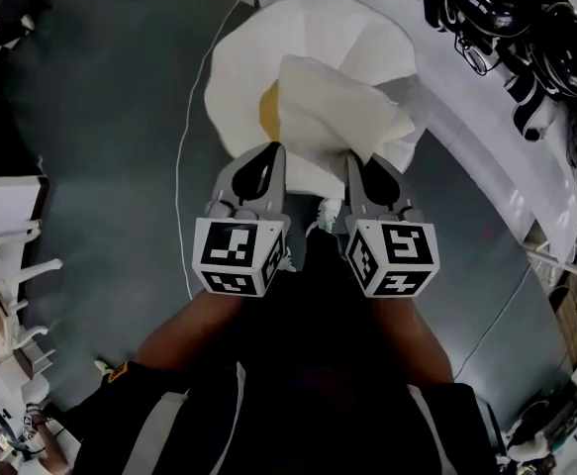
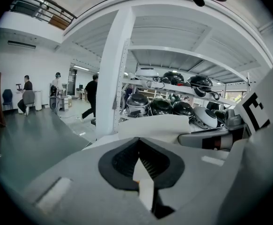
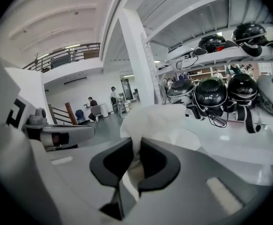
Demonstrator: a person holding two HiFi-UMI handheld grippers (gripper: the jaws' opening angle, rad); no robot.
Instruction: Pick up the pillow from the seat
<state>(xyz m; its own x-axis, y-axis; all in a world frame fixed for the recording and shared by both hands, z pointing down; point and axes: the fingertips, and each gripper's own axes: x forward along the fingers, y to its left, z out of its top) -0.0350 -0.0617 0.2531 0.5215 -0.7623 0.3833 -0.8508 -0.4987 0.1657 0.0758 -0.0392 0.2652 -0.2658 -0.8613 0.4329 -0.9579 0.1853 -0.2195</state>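
In the head view, both grippers hold a white pillow [image 1: 337,107] by its near edge over a round white seat [image 1: 258,38] that has a yellow patch [image 1: 268,112]. My left gripper [image 1: 268,156] is shut on the pillow's left corner. The left gripper view shows a pinched fold of white cloth [image 2: 144,177] between that gripper's [image 2: 141,165] dark pads. My right gripper [image 1: 367,166] is shut on the right corner. In the right gripper view, the pillow [image 3: 150,118] bunches up out of this gripper's [image 3: 135,165] jaws. Whether the pillow still touches the seat I cannot tell.
A curved white counter [image 1: 486,117] and shelves of dark helmets [image 1: 486,8] run along the right. A white pillar [image 2: 110,78] stands ahead. A thin cable [image 1: 179,166] lies on the grey floor at left. People [image 2: 90,95] are far off in the hall.
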